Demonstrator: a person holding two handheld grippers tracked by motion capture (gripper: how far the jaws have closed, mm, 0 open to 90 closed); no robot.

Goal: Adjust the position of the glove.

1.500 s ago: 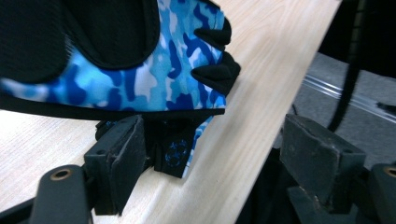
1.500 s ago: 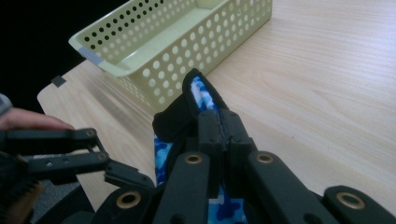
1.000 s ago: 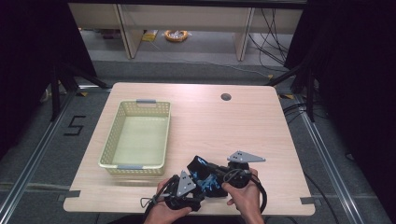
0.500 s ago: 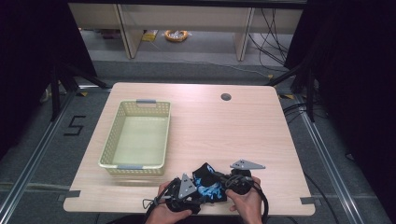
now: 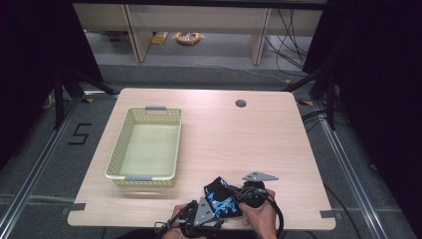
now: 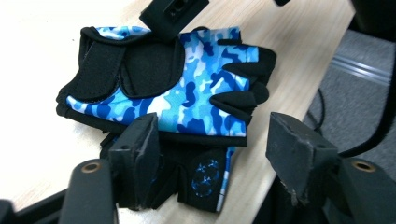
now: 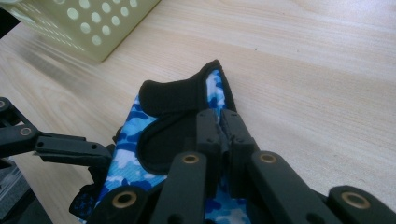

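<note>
Blue camouflage fabric with black padding is lying at the near edge of the table [image 5: 259,134] in the high view: a fingerless glove [image 5: 221,199], sitting between the two tongs. The left tongs [image 5: 211,215] are coming at it from the near side, the right tongs [image 5: 238,195] from its right, both held by hands entering at the bottom. A pale yellow perforated basket [image 5: 144,149] is standing well to the left of the left tongs, beyond them.

In the left gripper view, the left tongs [image 6: 219,154] are standing fairly wide and have just been closing; the glove [image 6: 187,98] is lying ahead of and partly between the jaws, its near hem just beside the left jaw, though the pads are not pressing on it yet. A black jaw of the other tool is reaching in from the top.

In the right gripper view, the right tongs [image 7: 223,128] are pinched nearly together on the glove's [image 7: 173,100] black cuff flap, holding it. The basket [image 7: 79,25] is showing beyond and to their left.

Judging by this, the step in hand is securing the glove with both tools; the next move probably calls for the left jaws to finish closing on the hem before lifting toward the basket.

Light wood-grain laminate is covering the table, with a round cable hole far beyond the tongs; dark curtains, shelving and floor cables are surrounding it.
</note>
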